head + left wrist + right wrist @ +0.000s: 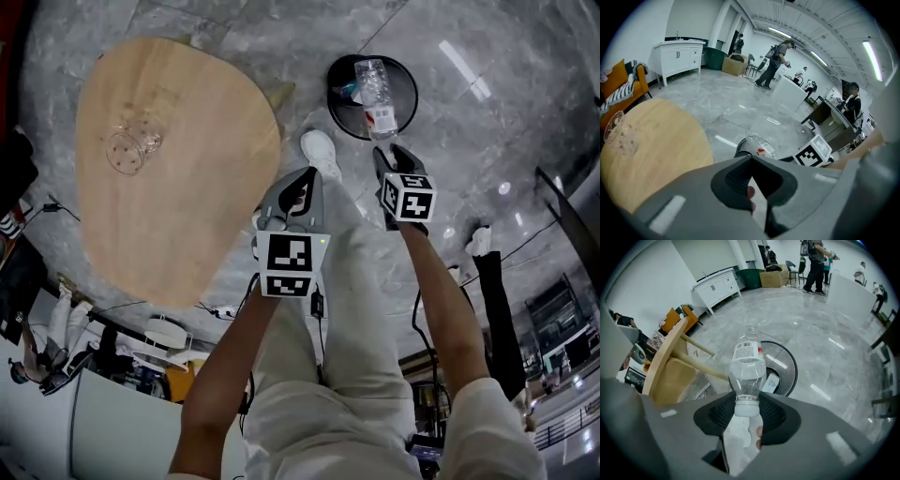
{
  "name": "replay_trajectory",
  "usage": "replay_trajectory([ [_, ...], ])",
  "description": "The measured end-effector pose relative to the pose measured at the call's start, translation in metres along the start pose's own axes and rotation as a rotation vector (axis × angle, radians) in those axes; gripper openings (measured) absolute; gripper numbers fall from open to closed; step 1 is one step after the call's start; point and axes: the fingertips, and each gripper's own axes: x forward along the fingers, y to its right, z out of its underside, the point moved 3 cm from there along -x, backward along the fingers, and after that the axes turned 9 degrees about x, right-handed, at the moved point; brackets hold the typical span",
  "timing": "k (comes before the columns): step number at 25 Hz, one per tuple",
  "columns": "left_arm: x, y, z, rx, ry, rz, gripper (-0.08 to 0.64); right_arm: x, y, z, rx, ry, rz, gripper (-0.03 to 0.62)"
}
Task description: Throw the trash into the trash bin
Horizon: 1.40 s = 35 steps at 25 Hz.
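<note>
A clear plastic bottle [377, 96] with a red-and-white label hangs over the black round trash bin [405, 80] on the grey floor. My right gripper [385, 150] is shut on its cap end, and the bottle [747, 371] points bottom-first toward the bin [787, 363], where a pale piece of trash lies inside. The right gripper [746, 405] clamps the neck between its pads. My left gripper [304, 176] hangs beside it over the floor, jaws together with nothing in them. In the left gripper view the left gripper [751, 161] shows its tips meeting, with the bottle [762, 145] beyond.
A round wooden table [197, 197] stands left of the bin with a clear plastic cup [132, 150] on it. My white shoe [321, 152] is close to the bin. Cables and clutter lie by the table's near side. People stand far across the room.
</note>
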Motion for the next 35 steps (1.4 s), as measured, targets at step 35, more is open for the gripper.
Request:
replay_trajectory([
  [35,-0.073,-0.023,-0.044,-0.017,0.118,-0.073,0.000,-0.071,-0.086,-0.101,-0.122,0.176,-0.035,0.026],
])
